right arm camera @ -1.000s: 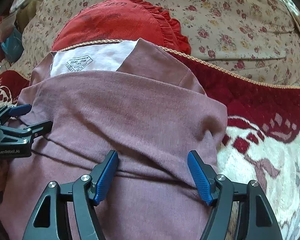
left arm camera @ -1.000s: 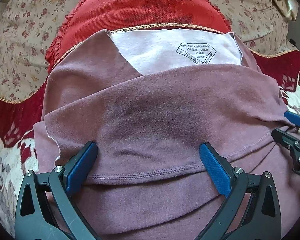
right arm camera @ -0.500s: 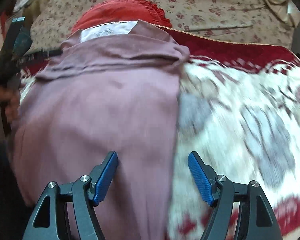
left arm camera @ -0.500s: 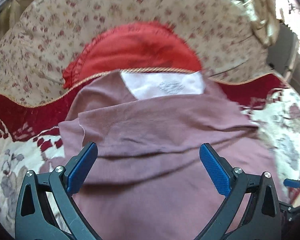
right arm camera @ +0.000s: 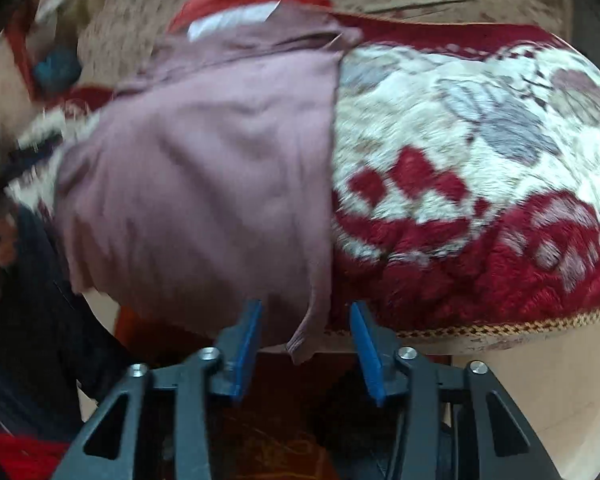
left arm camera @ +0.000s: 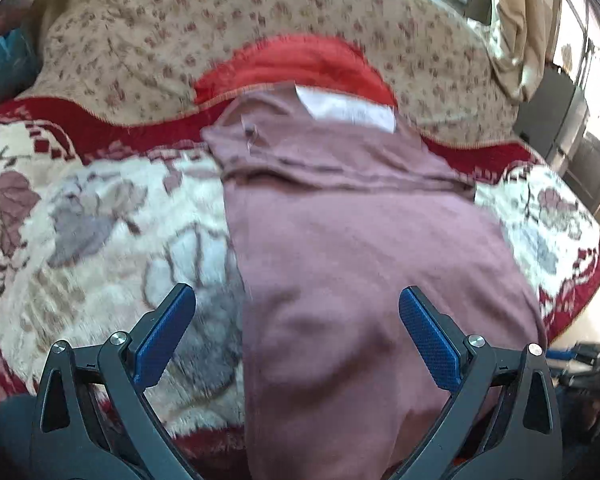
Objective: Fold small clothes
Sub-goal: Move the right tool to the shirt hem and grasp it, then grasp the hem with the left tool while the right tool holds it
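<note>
A mauve garment lies on a red and cream patterned blanket, its far end folded over with a white inner panel showing. Its near end hangs over the blanket's front edge. My left gripper is open and empty above the garment's near left edge. My right gripper is partly open at the front edge, with the garment's hanging lower right corner between the jaws, not pinched.
A red frilled cushion and a floral cushion lie behind the garment. The blanket spreads to the right, with its braided front edge near my right gripper. A blue item sits at far left.
Both grippers have pulled back from the folded far end toward the garment's near end. The right gripper dropped to the blanket's front edge and its jaws narrowed around the hanging corner.
</note>
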`<action>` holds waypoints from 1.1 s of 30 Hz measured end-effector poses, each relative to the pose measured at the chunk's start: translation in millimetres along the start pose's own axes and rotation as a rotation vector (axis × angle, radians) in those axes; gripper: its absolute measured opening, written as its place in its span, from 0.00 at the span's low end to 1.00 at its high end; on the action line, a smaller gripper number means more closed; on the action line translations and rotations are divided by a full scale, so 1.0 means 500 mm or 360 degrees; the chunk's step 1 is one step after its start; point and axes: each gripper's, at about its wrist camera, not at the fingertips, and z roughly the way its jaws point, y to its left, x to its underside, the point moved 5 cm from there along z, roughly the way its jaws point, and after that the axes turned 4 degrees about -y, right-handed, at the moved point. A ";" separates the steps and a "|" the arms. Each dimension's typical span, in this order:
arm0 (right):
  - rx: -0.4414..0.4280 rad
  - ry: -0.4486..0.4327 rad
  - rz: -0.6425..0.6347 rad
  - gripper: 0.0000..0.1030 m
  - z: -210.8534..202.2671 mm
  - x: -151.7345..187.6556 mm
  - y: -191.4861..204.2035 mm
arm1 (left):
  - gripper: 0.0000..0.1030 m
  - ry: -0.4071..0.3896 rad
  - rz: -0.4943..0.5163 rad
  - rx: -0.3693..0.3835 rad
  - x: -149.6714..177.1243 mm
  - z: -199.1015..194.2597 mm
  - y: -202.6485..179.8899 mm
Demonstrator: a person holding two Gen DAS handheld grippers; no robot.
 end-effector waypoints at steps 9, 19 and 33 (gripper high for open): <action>-0.0024 0.0119 0.0081 0.07 0.033 0.009 -0.016 | 0.99 0.0016 -0.0113 0.0016 0.004 0.026 0.035; -0.0387 -0.0080 0.0155 0.05 -0.042 -0.021 0.019 | 0.99 -0.0006 -0.0253 -0.0041 -0.009 -0.007 0.086; -0.0600 -0.0449 0.0851 0.05 -0.040 -0.197 -0.123 | 0.99 0.0259 -0.0229 -0.0059 0.093 -0.067 0.073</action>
